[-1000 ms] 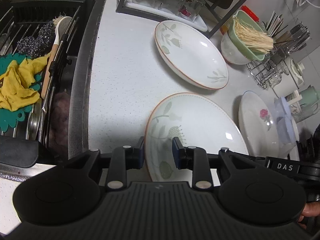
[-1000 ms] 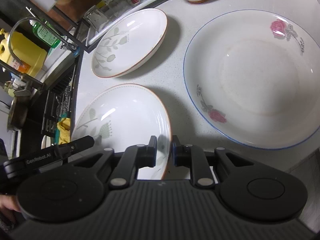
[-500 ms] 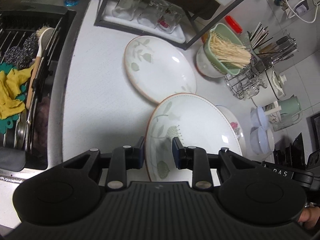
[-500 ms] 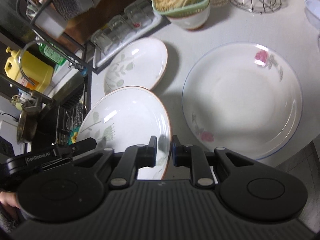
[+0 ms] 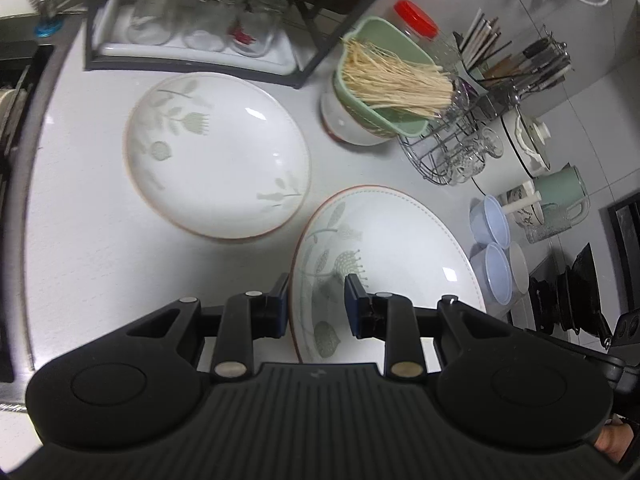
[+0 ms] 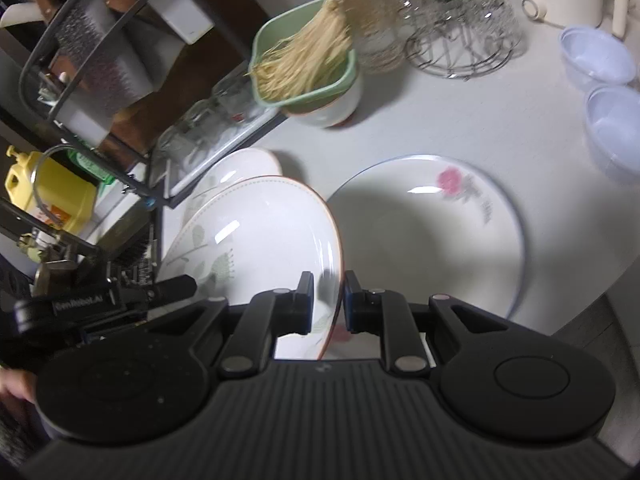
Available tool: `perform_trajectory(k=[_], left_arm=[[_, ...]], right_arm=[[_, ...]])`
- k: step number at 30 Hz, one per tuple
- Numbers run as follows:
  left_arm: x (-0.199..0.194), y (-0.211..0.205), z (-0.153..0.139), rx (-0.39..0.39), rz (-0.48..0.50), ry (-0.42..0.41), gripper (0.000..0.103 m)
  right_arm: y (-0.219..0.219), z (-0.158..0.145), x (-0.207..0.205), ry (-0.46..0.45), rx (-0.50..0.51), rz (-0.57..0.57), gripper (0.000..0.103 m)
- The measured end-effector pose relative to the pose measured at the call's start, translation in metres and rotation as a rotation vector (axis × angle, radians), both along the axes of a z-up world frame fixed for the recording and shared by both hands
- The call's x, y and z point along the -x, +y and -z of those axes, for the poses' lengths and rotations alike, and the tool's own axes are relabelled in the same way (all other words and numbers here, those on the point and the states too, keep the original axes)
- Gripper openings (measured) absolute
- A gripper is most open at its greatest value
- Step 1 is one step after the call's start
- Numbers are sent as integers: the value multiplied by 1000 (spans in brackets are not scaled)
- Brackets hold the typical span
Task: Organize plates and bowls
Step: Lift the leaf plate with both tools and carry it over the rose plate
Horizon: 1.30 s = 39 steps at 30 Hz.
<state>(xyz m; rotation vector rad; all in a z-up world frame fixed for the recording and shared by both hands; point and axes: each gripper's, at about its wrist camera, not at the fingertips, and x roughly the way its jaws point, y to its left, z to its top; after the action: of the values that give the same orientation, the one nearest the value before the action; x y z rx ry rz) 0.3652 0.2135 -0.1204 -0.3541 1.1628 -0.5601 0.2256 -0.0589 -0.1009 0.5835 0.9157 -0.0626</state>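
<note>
Both grippers hold one leaf-patterned plate (image 5: 392, 248) with a brown rim, lifted off the white counter. My left gripper (image 5: 317, 305) is shut on its left rim, and my right gripper (image 6: 328, 300) is shut on its right rim (image 6: 334, 264). A second leaf-patterned plate (image 5: 216, 156) lies flat on the counter toward the back left. In the right wrist view a larger rose-patterned plate (image 6: 432, 236) with a blue rim lies on the counter, to the right of and below the held plate.
A green container of noodles (image 5: 384, 80) sits in a white bowl behind the plates. A tray of glasses (image 5: 200, 36) stands under a black rack. Wire baskets (image 5: 460, 152), two pale blue bowls (image 5: 492, 248), a green mug (image 5: 560, 192) and the sink (image 5: 16, 92) ring the counter.
Both grippers have risen with the leaf-patterned plate, which has left the counter and moved right, toward the rose plate. The sink has slid to the left edge of the left wrist view.
</note>
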Motion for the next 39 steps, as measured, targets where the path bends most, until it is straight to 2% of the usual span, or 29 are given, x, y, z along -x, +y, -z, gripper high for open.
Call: perform_trajectory(k=[7, 13, 28, 39], left_arm=[[-7, -56, 21, -42, 25, 20, 32], [-9, -79, 38, -111, -10, 17, 32], [-1, -105, 40, -283, 5, -40, 32], [3, -109, 46, -315, -30, -39, 33]], right_arm=[[-47, 17, -8, 44, 31, 8, 18], [-71, 47, -15, 80, -9, -33, 18], [-82, 85, -29, 71, -39, -110, 19], [-83, 89, -24, 63, -40, -120, 18]])
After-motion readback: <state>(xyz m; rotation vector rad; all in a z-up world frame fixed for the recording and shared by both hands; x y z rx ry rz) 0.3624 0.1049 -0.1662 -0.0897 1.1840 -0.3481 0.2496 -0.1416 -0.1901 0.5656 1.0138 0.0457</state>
